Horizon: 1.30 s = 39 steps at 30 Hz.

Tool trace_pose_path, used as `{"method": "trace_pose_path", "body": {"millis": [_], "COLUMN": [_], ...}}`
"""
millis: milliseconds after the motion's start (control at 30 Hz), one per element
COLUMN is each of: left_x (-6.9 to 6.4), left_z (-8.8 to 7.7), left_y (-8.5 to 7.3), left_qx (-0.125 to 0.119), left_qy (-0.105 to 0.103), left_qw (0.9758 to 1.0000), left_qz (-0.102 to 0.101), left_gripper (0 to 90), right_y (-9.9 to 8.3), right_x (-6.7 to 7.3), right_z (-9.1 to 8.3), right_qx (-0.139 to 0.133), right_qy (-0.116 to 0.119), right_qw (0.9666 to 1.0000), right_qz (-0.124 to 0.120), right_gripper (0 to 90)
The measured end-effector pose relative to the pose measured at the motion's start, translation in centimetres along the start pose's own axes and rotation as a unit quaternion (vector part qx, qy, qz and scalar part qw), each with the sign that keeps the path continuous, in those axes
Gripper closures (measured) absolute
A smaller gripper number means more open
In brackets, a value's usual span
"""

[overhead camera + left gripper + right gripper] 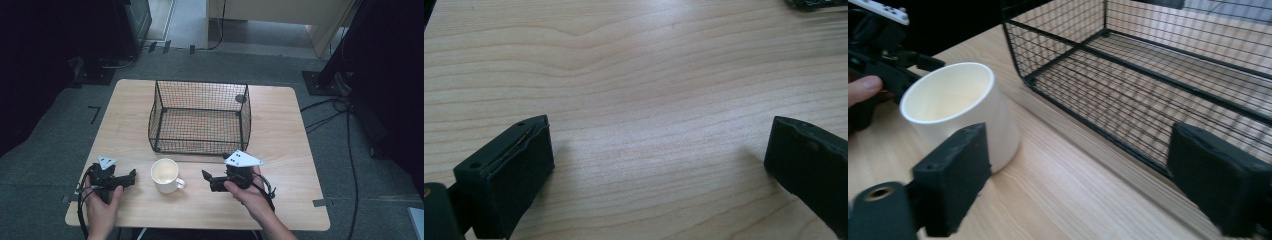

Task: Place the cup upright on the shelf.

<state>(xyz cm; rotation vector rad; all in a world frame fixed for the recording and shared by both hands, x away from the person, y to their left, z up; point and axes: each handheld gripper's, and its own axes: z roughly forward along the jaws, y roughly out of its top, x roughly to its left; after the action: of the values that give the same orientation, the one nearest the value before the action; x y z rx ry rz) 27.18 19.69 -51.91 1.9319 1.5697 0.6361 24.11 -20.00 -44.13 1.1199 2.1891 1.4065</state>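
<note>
While the left gripper rests low at the table's seven o'clock corner, its jaws stand spread wide with nothing but bare wood grain between them; in the left gripper view the pads frame empty board. The left hand lies flat behind it, forearm coming straight in from six o'clock, the tool aimed level toward three o'clock, at the cup. That reads as a parked pose, kept out of the way yet within reach to steady things.

Just to its right stands the white ceramic mug, upright and empty, handle turned toward four o'clock, at six o'clock of the light wooden table. It sits just in front of the black wire mesh basket, apart from the near wall, probably so that it can be lifted over the rim in one short move.

Further right, the right gripper points toward nine o'clock at the mug, its jaws open and holding nothing. In the right gripper view the mug lies off to the left pad's side, not between the pads, with the basket wall behind the other. The right hand wraps it from below, wrist angled in from five o'clock, which suits a sideways approach to the mug's wall or handle
</note>
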Motion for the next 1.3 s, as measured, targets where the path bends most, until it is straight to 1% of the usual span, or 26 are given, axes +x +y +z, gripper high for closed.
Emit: {"method": "trace_pose_path", "body": {"millis": [33,233,333,433,600,733,833,933,1000,1033,1100,1200,1233,1267,1300], "left_x": [0.0,0.0,0.0,0.0,0.0,0.0,0.0,0.0,0.0,0.0,0.0,0.0,0.0,0.0,0.0], "left_z": [0.0,0.0,0.0,0.0,0.0,0.0,0.0,0.0,0.0,0.0,0.0,0.0,0.0,0.0,0.0], "left_y": [0.0,0.0,0.0,0.0,0.0,0.0,0.0,0.0,0.0,0.0,0.0,0.0,0.0,0.0,0.0], "left_qx": [0.000,0.000,0.000,0.000,0.000,0.000,0.000,0.000,0.000,0.000,0.000,0.000,0.000,0.000,0.000], "left_qy": [0.000,0.000,0.000,0.000,0.000,0.000,0.000,0.000,0.000,0.000,0.000,0.000,0.000,0.000,0.000], "left_qw": [1.0000,1.0000,1.0000,1.0000,1.0000,1.0000,1.0000,1.0000,1.0000,1.0000,1.0000,1.0000,1.0000,1.0000,1.0000], "left_qz": [0.000,0.000,0.000,0.000,0.000,0.000,0.000,0.000,0.000,0.000,0.000,0.000,0.000,0.000,0.000], "left_gripper": [0.0,0.0,0.0,0.0,0.0,0.0,0.0,0.0,0.0,0.0,0.0,0.0,0.0,0.0,0.0], "right_y": [0.0,-0.3,-0.5,-0.7,-1.3,-1.8,-2.1,-2.5,-2.8,-2.9,-3.0,-3.1,-3.2,-3.2,-3.2], "right_x": [0.2,1.8,2.5,3.1,4.0,4.6,4.9,5.0,5.2,5.2,5.2,5.1,5.1,5.1,5.0], "right_z": [0.1,1.3,1.8,2.4,3.5,4.3,4.8,5.2,5.4,5.4,5.5,5.8,6.0,6.2,6.3], "right_qx": [-0.001,0.008,0.011,0.012,0.017,0.022,0.028,0.032,0.033,0.031,0.030,0.034,0.038,0.044,0.049], "right_qy": [0.004,0.041,0.054,0.071,0.081,0.085,0.083,0.080,0.084,0.087,0.097,0.111,0.119,0.132,0.142], "right_qw": [1.0000,0.9990,0.9983,0.9973,0.9964,0.9957,0.9958,0.9958,0.9952,0.9949,0.9939,0.9925,0.9914,0.9896,0.9881], "right_qz": [-0.001,-0.015,-0.020,-0.017,-0.020,-0.028,-0.025,-0.030,-0.038,-0.042,-0.042,-0.039,-0.038,-0.037,-0.035], "right_gripper": [14.0,15.2,18.2,23.5,26.7,32.3,34.4,41.2,51.1,54.4,61.4,65.7,68.3,70.3,71.0]}}
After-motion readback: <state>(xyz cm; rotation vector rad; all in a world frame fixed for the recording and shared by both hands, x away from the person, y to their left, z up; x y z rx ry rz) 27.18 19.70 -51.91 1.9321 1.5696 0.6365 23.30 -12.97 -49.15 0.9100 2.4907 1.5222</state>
